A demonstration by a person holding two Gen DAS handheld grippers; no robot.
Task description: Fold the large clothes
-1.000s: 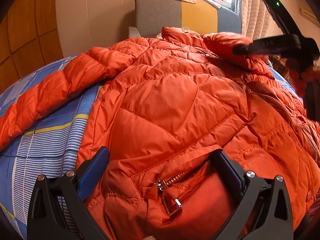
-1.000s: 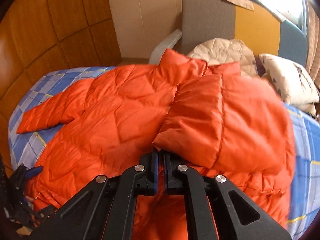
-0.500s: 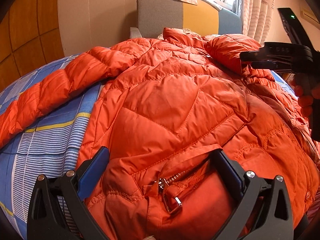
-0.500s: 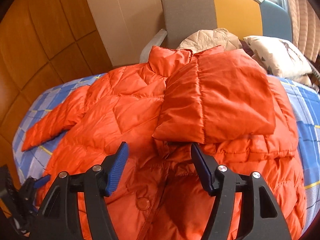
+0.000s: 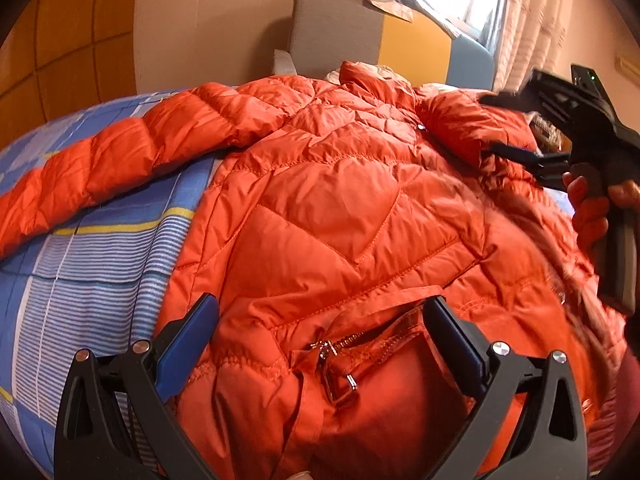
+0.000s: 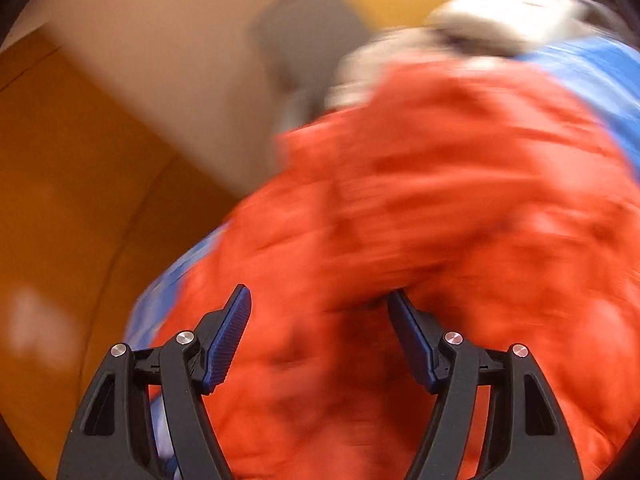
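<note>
Closest to the left wrist view, the left tool (image 5: 320,332) sits spread wide over the bottom corner of the orange puffer jacket (image 5: 340,208), straddling the zipper pull (image 5: 324,350) without pinching anything. The jacket lies front up across the bed (image 5: 100,248) with its blue striped sheet. Farther off, one sleeve (image 5: 120,160) is stretched out flat to the side, not folded in yet. The other sleeve (image 5: 472,128) looks already laid over the chest. The right tool (image 6: 320,320) is wide too, holding nothing; its view is badly blurred. Behind the bed there's an armchair (image 5: 340,28). I'd say we're early: one sleeve done, the other plus the body folds left.
</note>
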